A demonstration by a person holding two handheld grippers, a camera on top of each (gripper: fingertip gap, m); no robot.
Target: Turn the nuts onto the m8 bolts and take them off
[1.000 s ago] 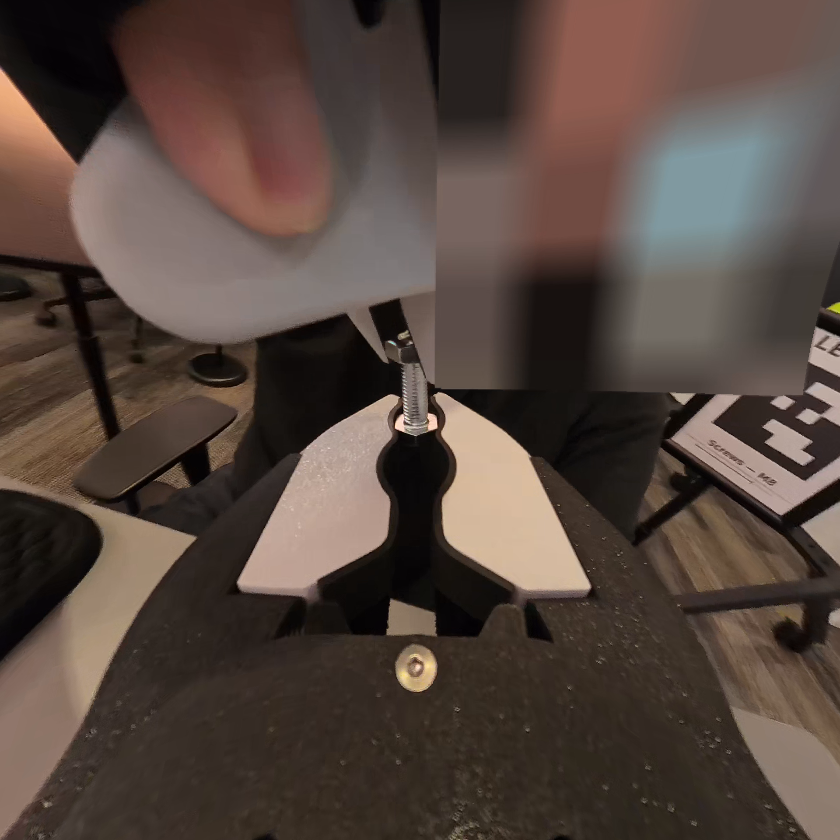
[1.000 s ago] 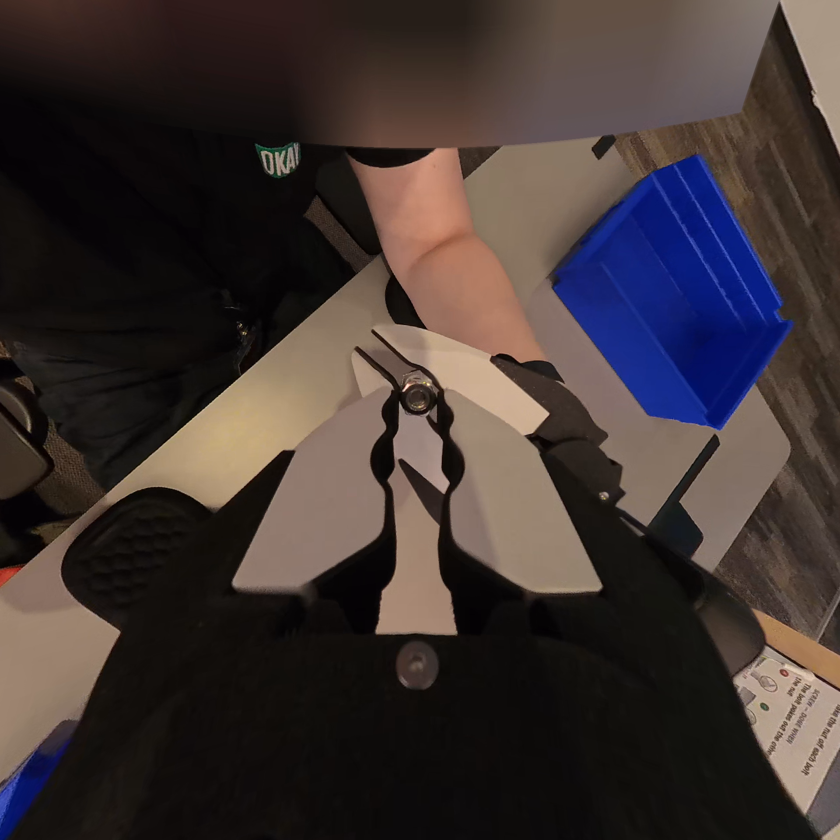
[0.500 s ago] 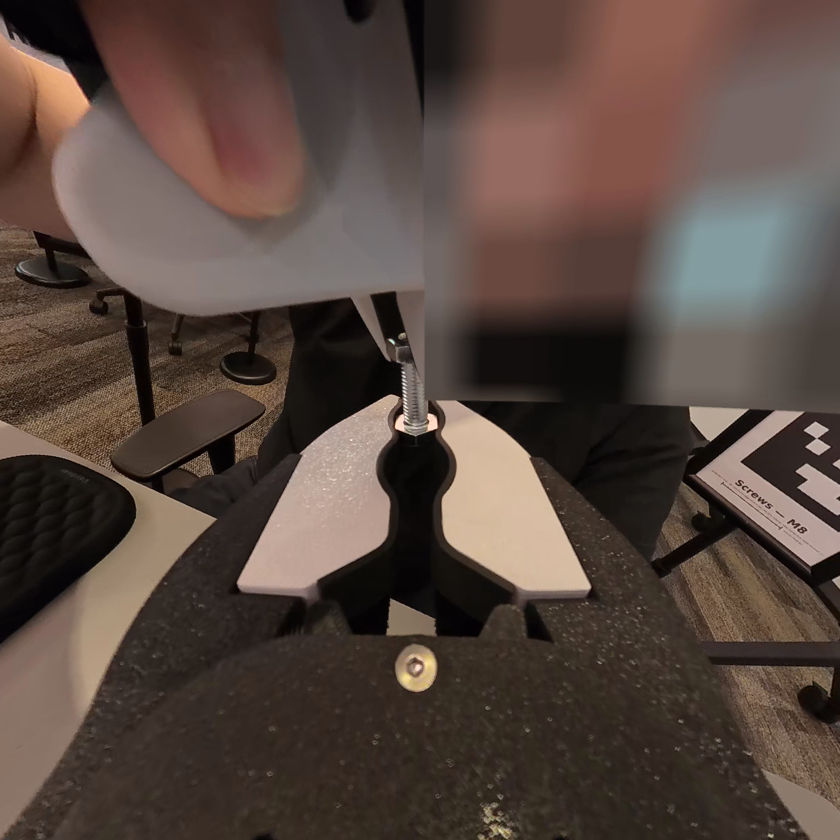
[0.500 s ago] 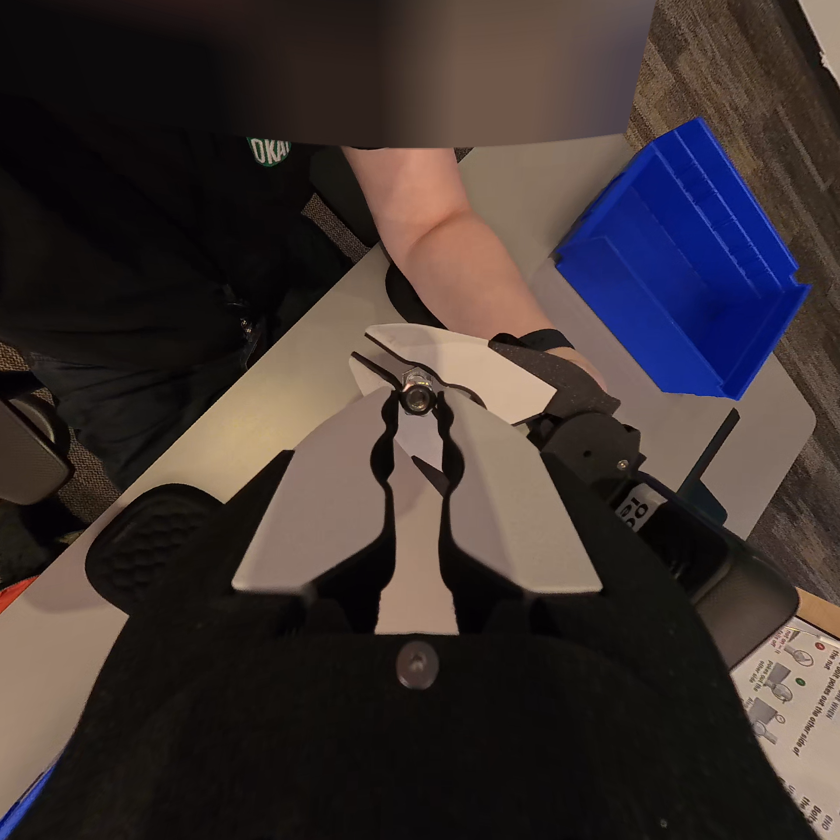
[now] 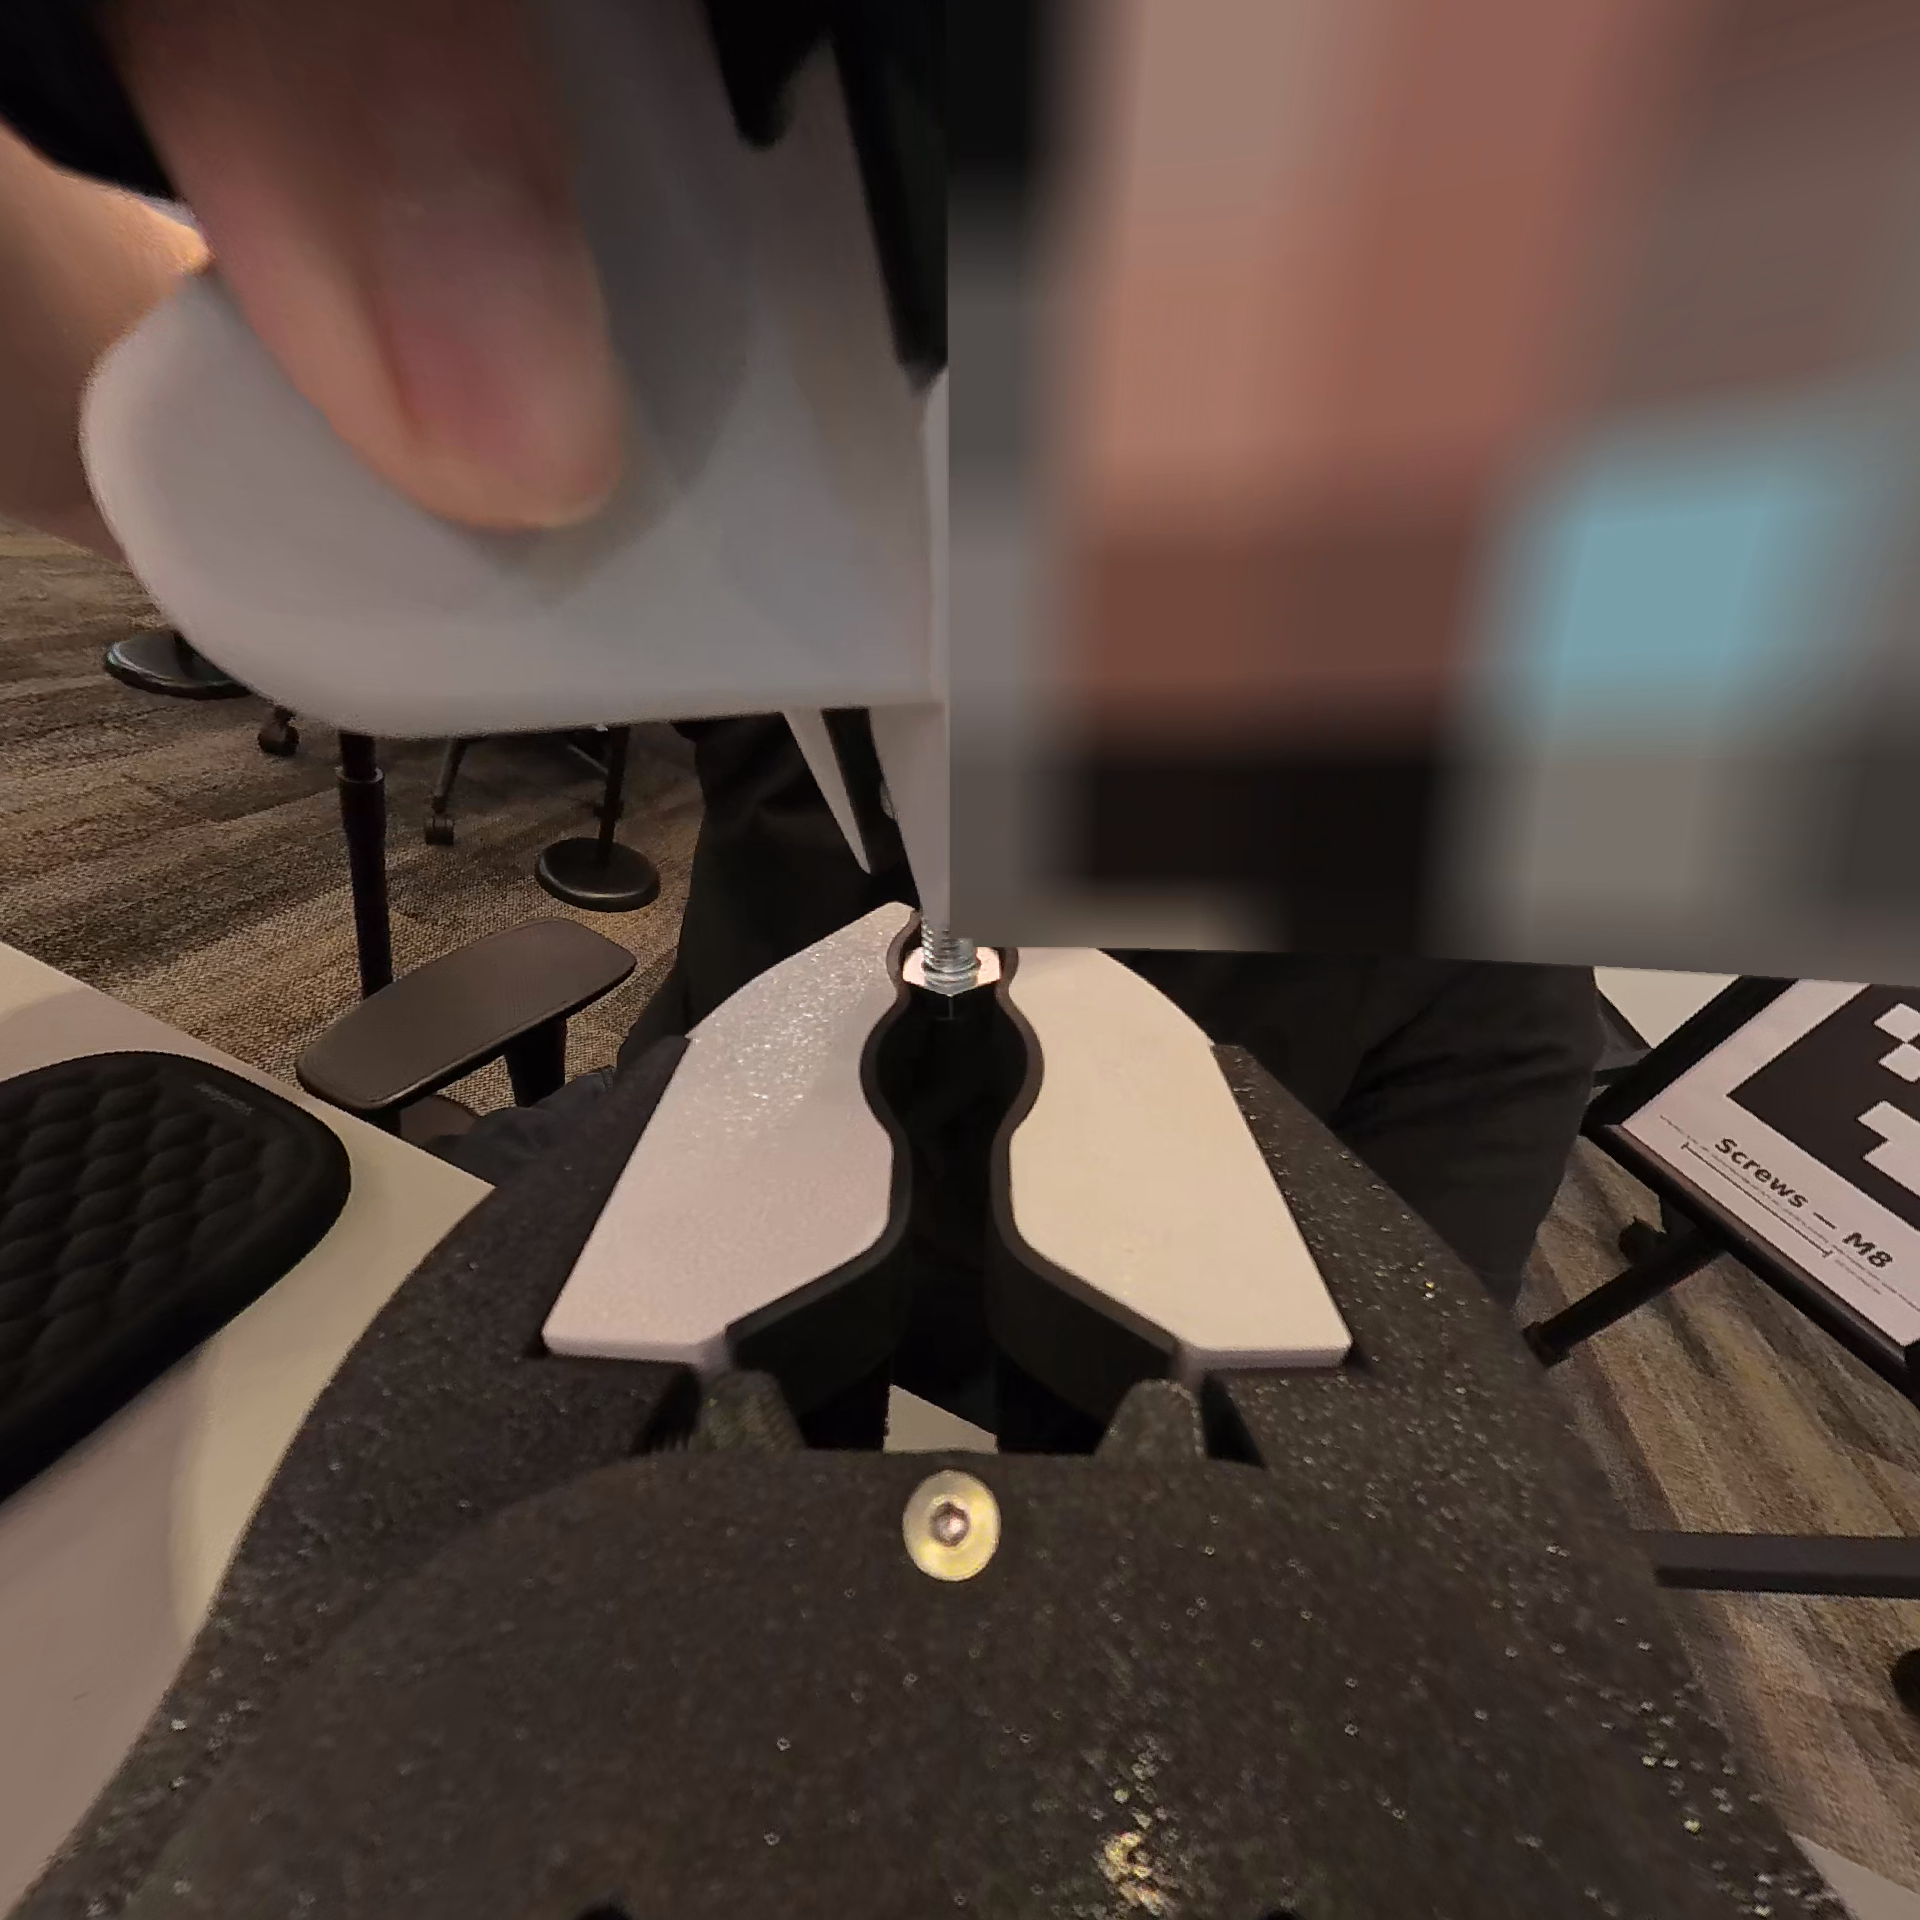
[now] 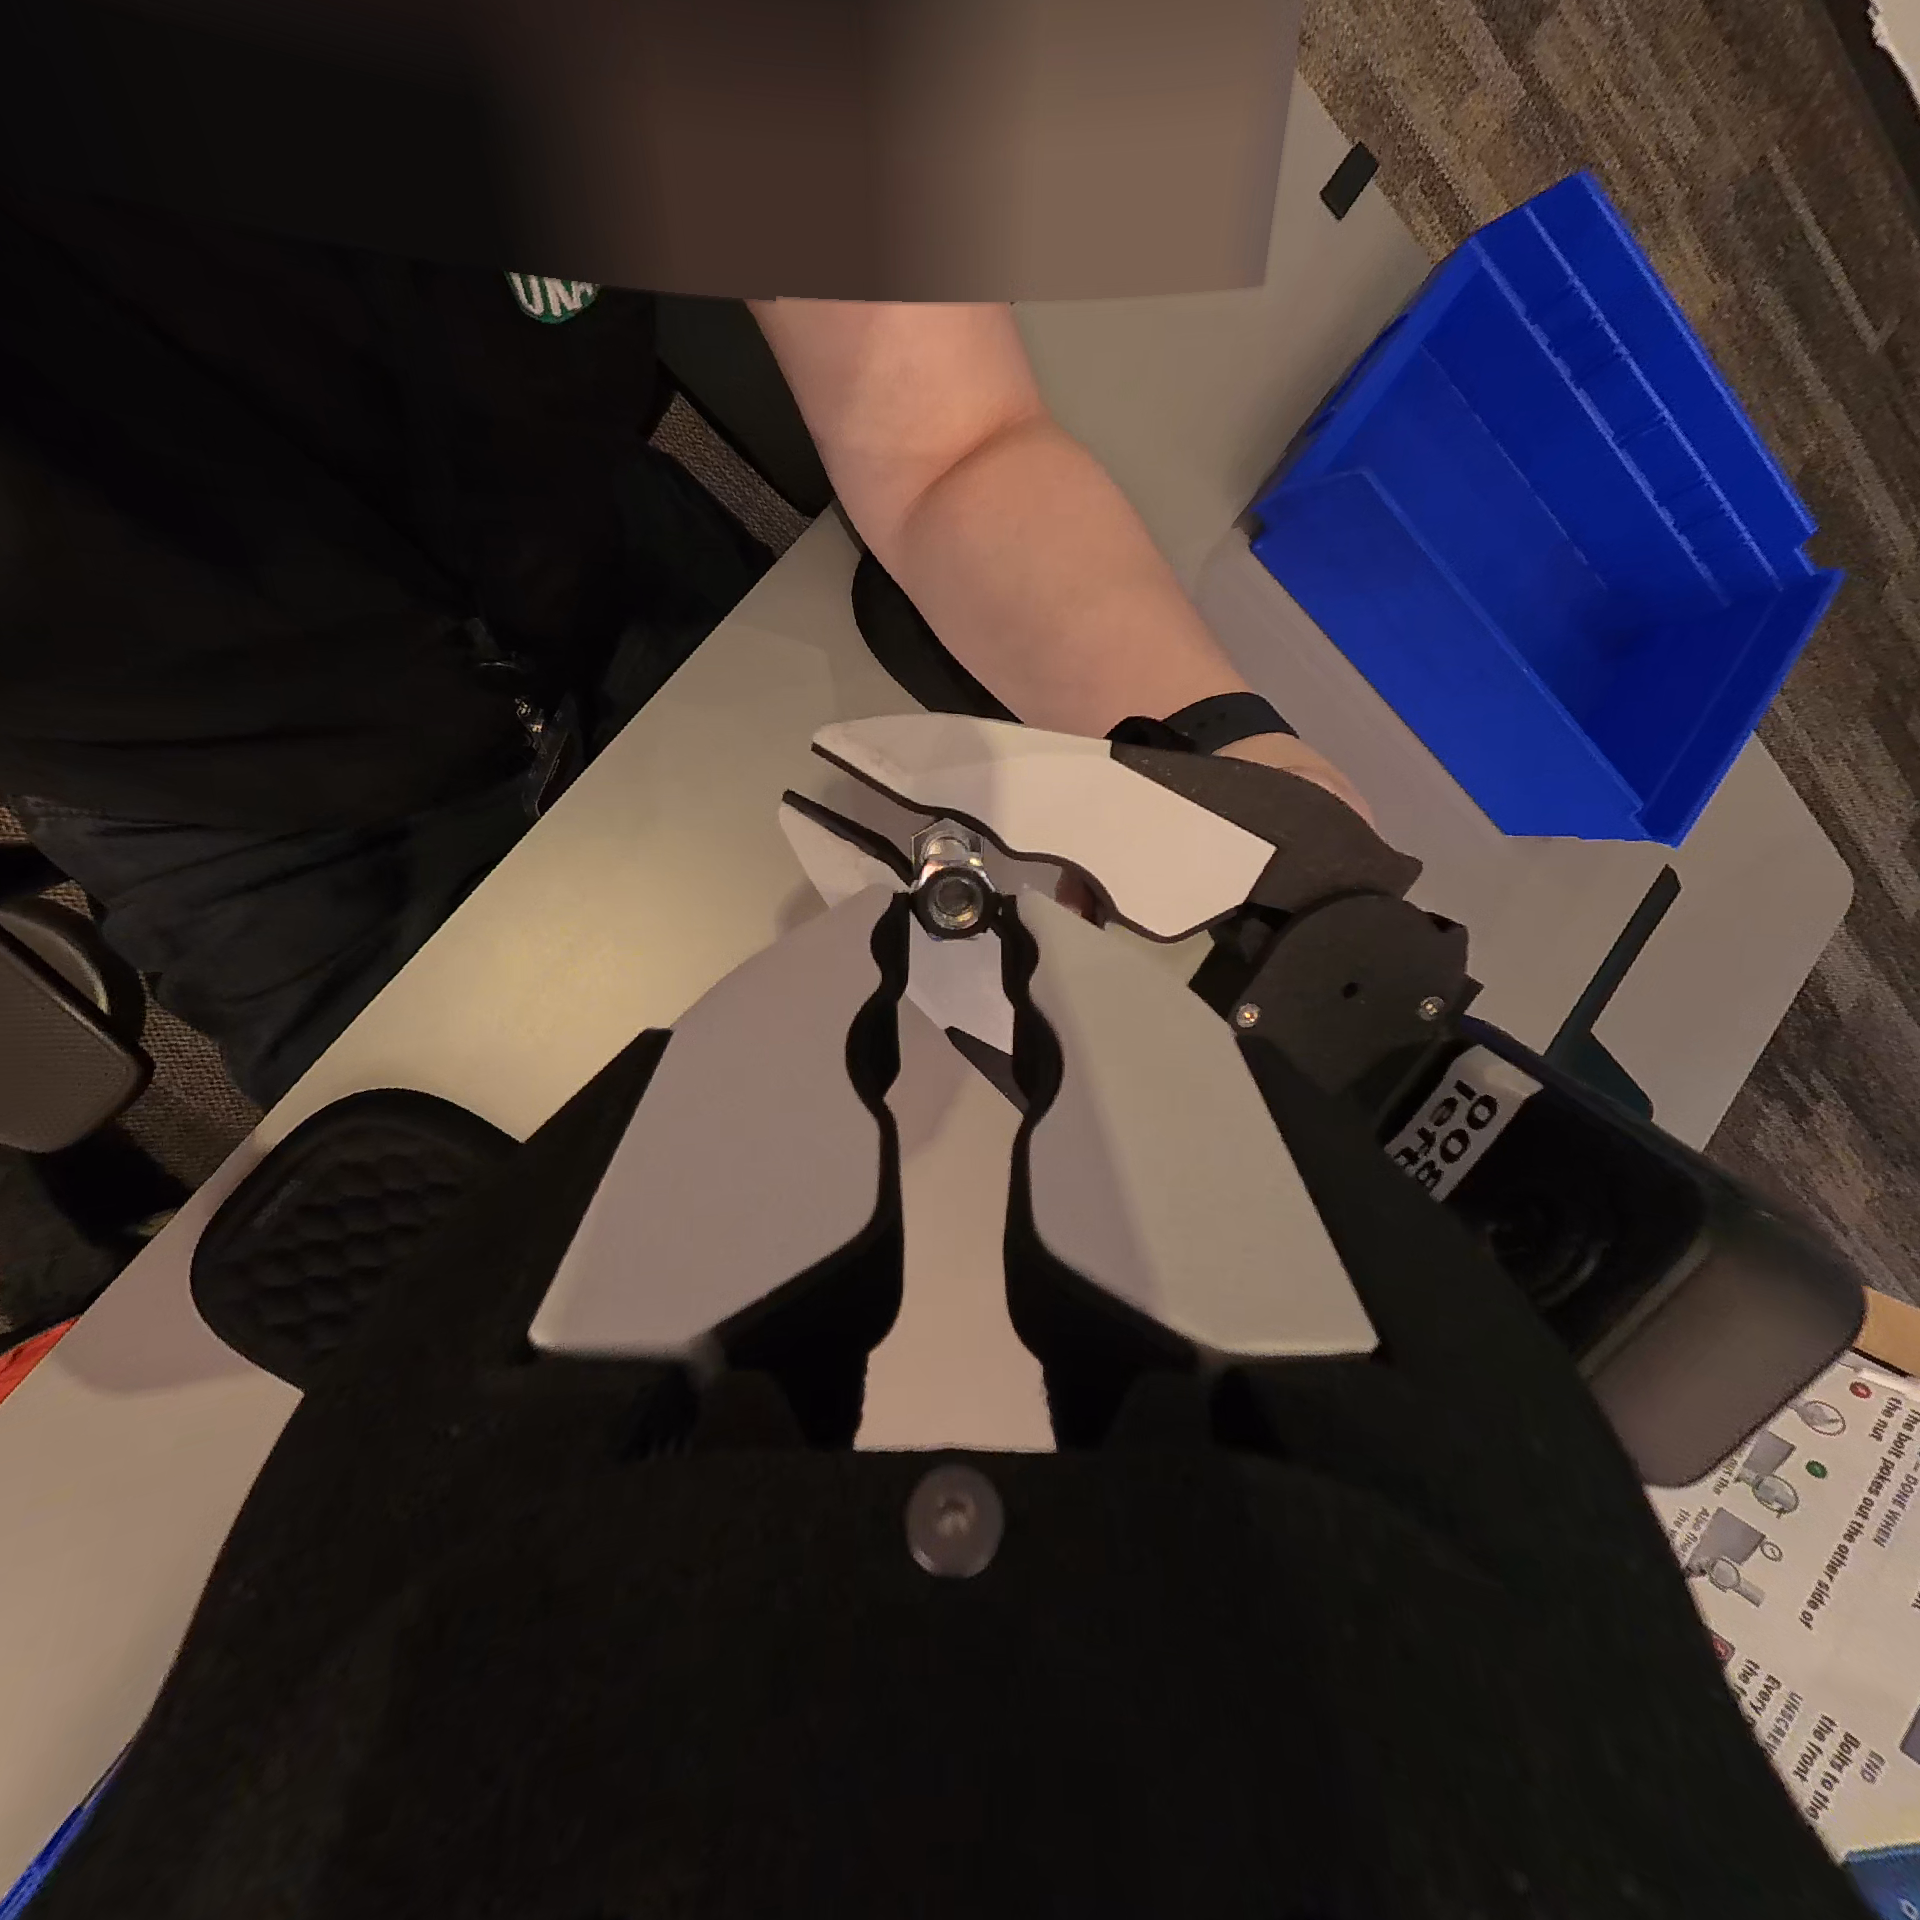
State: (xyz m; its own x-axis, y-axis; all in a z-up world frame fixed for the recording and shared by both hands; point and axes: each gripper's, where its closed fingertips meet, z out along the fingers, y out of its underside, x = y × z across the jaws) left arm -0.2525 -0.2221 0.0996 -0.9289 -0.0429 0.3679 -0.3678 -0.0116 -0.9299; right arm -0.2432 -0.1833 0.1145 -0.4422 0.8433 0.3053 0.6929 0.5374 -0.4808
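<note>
The left gripper [image 5: 951,971] is pinching the nut [image 5: 953,975] between its 2 fingertips, clenched on it at the very tip. The bolt [image 5: 940,940] is rising out of that nut along this gripper's forward line, its threaded shaft pointing away from the camera and up into the right gripper's white fingers [image 5: 914,831].

In the right wrist view, the right gripper [image 6: 954,902] is closing on the bolt's far end, which is showing end-on as a round bright face [image 6: 956,896]. So the bolt's long axis is running straight between the 2 grippers, lengthwise to both. They are meeting tip to tip above the grey table [image 6: 436,997], well apart from the blue bin [image 6: 1558,540].

Only a short run of thread is showing between the tips. Since the axis lies along both grippers' forward lines, any turning looks like a roll of 1 wrist about that line, with the other holding firm.
</note>
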